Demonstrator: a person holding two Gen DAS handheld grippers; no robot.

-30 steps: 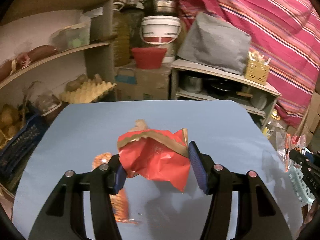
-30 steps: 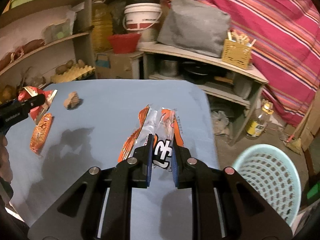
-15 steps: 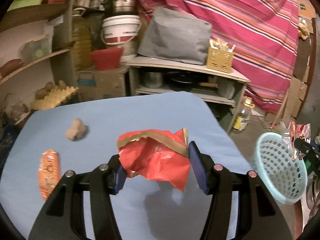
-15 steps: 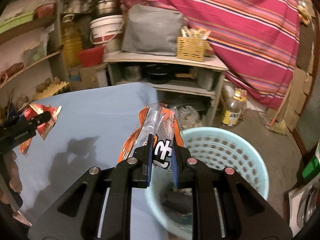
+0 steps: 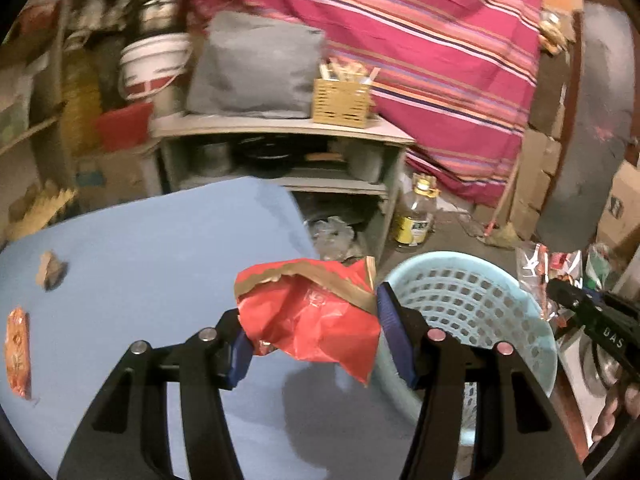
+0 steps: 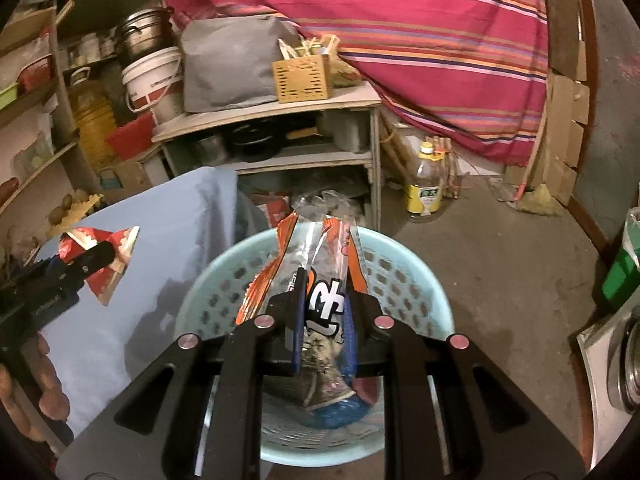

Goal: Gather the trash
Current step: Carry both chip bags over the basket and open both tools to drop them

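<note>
Since one second ago both views have swung off the blue-covered table [image 5: 152, 248] toward the pale-blue perforated plastic basket [image 6: 404, 276] on the floor. Then, the left wrist view showed only table ahead of its jaws; the basket now sits just right of and beyond them. In the right wrist view the basket was low at the right; it now lies directly under and ahead of the jaws.

Left gripper [image 5: 314, 328]: jaws clamped, moderately apart, on a crumpled red foil wrapper with a gold torn edge [image 5: 308, 312]. No clear long axis; torn gold edge runs across the jaw gap at the far side, one corner hangs below the right jaw. Wrapper is over the table's right edge, not over the basket.

Right gripper [image 6: 322, 316]: jaws nearly together, clamped on a clear-and-orange plastic snack packet with white lettering [image 6: 320, 264]. Long axis runs straight away from the jaws, free end pointing forward past the basket's far rim. Packet is above the basket opening.

Left of the left jaws on the table: a flat orange wrapper [image 5: 17, 350] and a small brown crumpled scrap [image 5: 50, 270].
</note>
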